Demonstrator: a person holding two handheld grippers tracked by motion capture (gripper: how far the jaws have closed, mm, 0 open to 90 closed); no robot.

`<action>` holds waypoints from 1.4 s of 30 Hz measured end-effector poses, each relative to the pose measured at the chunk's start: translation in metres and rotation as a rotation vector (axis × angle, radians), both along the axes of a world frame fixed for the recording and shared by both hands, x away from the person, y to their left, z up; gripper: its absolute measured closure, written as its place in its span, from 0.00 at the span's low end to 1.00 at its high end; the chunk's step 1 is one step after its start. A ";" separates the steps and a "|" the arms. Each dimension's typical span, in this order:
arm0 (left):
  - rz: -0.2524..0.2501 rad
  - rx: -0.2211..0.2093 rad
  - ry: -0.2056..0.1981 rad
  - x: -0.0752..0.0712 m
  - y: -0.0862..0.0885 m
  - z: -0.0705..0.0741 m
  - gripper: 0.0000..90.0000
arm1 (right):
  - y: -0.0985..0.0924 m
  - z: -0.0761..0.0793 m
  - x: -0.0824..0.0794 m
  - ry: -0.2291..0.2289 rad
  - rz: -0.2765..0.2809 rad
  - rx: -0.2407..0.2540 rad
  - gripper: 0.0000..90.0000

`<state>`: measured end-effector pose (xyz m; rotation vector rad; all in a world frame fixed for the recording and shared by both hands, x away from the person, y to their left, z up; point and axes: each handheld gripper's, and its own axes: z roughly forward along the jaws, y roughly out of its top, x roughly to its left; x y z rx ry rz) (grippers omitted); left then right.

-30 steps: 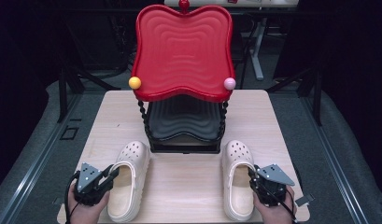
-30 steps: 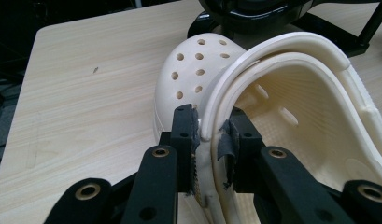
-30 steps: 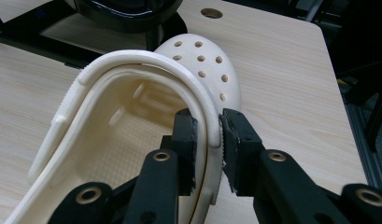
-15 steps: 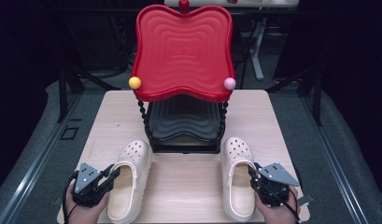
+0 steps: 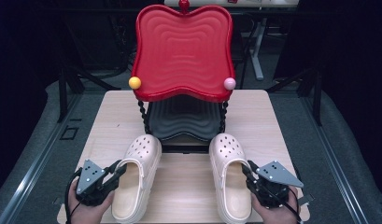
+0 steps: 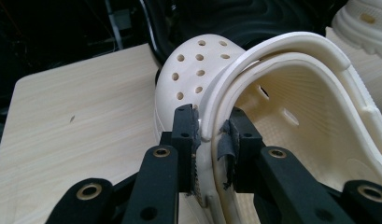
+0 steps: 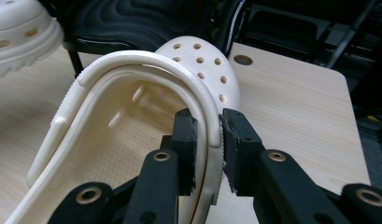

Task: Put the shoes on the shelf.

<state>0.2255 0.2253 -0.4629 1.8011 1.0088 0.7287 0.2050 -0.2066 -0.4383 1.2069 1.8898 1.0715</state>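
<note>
Since a second ago both clogs have risen a little off the worktop, heels lifted, each carried by a claw. The two-tier rack, red tray above black tray, stands at the worktop's middle. The left clog hangs just in front of the rack's left leg, the right clog in front of its right leg. The left claw pinches its clog's outer side wall; the right claw pinches its clog's outer wall likewise.
</note>
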 end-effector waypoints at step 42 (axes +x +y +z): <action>-0.018 0.043 -0.061 0.066 -0.067 0.021 0.84 | 0.061 0.012 0.080 -0.014 0.056 0.026 0.84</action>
